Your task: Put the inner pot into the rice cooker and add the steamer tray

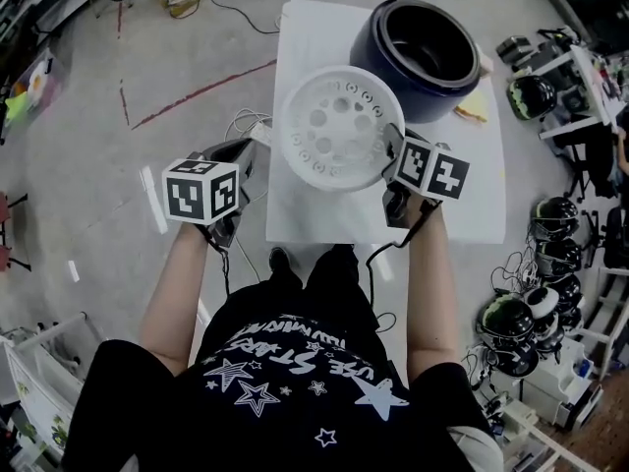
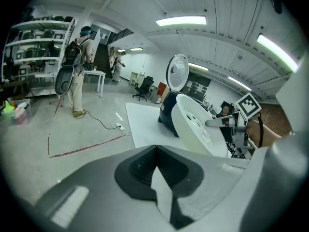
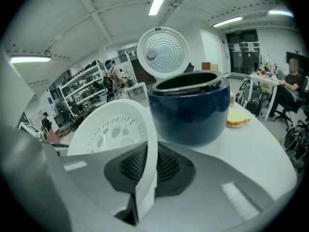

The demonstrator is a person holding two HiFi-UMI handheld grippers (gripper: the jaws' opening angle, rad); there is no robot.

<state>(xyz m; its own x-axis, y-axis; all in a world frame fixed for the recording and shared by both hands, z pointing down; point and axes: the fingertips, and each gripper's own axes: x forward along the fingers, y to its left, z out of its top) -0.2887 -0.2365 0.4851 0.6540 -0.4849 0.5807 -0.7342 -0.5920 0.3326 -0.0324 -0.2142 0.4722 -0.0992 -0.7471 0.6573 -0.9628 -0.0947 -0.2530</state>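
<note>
Two grippers share one load over the white counter [image 1: 462,200]. At the left, the left gripper [image 1: 254,144] has its jaws pressed narrow on a thin white edge, seen in its own view as a sliver pinched between the dark pads [image 2: 140,170] and, from the head view, lying at the left rim of the tray [image 1: 337,126].

The tray is a white round dish pierced with holes. It hangs in the air between the two grippers, above the near half of the counter and just on the person's side of the cooker [image 1: 371,42].

On its right rim the right gripper [image 1: 395,160] is clamped. Its own view shows the rim running straight down between the closed jaws.

Further right and farther from the person stands the cooker, dark blue, resting on the counter with its lid [image 3: 161,52] raised upright. A dark pot [image 1: 432,52] sits inside it. The tray stands apart from it in the right gripper view. Just right of the cooker lies a yellow thing [image 1: 472,106], flat on the counter.
</note>
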